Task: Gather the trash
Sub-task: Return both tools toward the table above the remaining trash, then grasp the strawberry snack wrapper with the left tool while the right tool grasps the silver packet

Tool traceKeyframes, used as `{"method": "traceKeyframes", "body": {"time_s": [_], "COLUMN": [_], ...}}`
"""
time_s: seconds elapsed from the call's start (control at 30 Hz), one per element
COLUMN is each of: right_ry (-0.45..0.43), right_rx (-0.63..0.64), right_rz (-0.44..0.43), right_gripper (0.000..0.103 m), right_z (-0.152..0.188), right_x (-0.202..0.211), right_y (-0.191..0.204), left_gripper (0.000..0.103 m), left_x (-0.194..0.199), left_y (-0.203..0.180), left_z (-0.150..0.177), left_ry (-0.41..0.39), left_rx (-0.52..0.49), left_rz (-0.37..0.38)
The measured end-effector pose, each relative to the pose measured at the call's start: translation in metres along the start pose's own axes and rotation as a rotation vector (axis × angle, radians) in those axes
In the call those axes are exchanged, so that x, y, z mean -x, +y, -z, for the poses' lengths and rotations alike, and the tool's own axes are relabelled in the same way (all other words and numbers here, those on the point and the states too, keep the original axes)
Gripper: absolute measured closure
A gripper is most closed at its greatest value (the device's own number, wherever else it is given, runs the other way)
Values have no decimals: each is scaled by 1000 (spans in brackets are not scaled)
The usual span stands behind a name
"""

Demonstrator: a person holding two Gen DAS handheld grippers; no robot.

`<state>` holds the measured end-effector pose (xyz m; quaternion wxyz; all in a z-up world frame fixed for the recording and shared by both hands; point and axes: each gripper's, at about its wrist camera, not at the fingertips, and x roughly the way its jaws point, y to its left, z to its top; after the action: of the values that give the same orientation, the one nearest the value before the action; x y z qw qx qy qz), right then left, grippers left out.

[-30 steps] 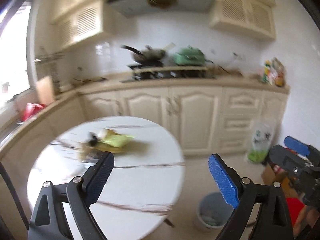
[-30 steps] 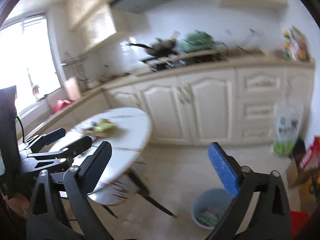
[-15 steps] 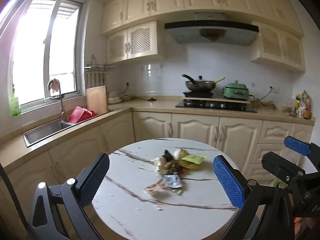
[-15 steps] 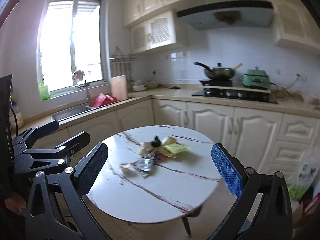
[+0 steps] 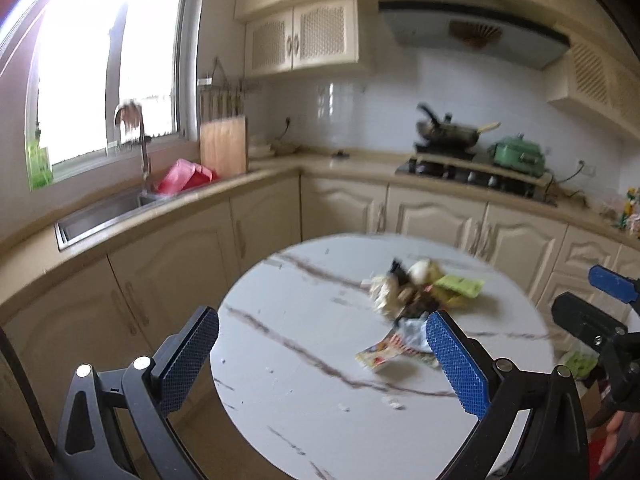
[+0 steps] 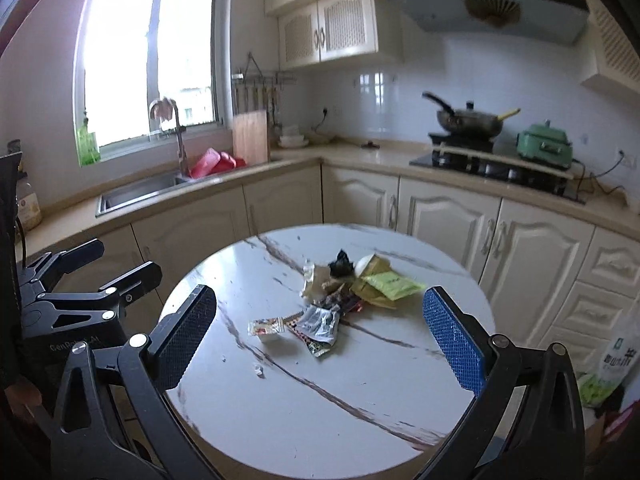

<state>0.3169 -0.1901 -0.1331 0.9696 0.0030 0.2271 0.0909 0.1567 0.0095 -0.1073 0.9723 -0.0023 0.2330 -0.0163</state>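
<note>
Hovering short of the round marble table (image 6: 280,420), the left gripper (image 5: 320,354) and right gripper (image 6: 320,334) both stand spread wide with nothing between the pads, the left one's jaws having just finished opening. The trash pile (image 6: 348,292) of wrappers and scraps sits in the middle of the right view and right of centre in the left. This looks like the approach step; next, one claw must come down over a wrapper at the near edge and close on it.

Trash pile (image 6: 344,296) on round table (image 6: 280,400), counter (image 6: 240,178) with sink (image 6: 136,194) behind.
</note>
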Motion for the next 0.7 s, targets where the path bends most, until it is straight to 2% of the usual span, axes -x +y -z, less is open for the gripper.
{"method": "traceKeyframes", "body": {"time_s": [0.1, 0.37, 0.5, 0.6, 0.7], "right_ry": [53, 193, 230, 255, 275], "right_rx": [-10, -43, -71, -84, -93], "right_rz": [3, 27, 37, 41, 44], "right_gripper": [0, 0, 0, 0, 0], "right_z": [7, 28, 36, 40, 43], "right_x": [-29, -100, -118, -129, -137], "right_y": [-6, -31, -45, -53, -56], "left_gripper": [1, 1, 1, 5, 21], "left_x": [-38, -158, -196, -228, -250], "left_y": [-5, -19, -28, -36, -36], "left_z": [-2, -24, -30, -35, -36], "left_ry": [74, 283, 314, 340, 380], "left_rx": [-17, -40, -74, -118, -118], "left_rz": [7, 96, 89, 61, 92]}}
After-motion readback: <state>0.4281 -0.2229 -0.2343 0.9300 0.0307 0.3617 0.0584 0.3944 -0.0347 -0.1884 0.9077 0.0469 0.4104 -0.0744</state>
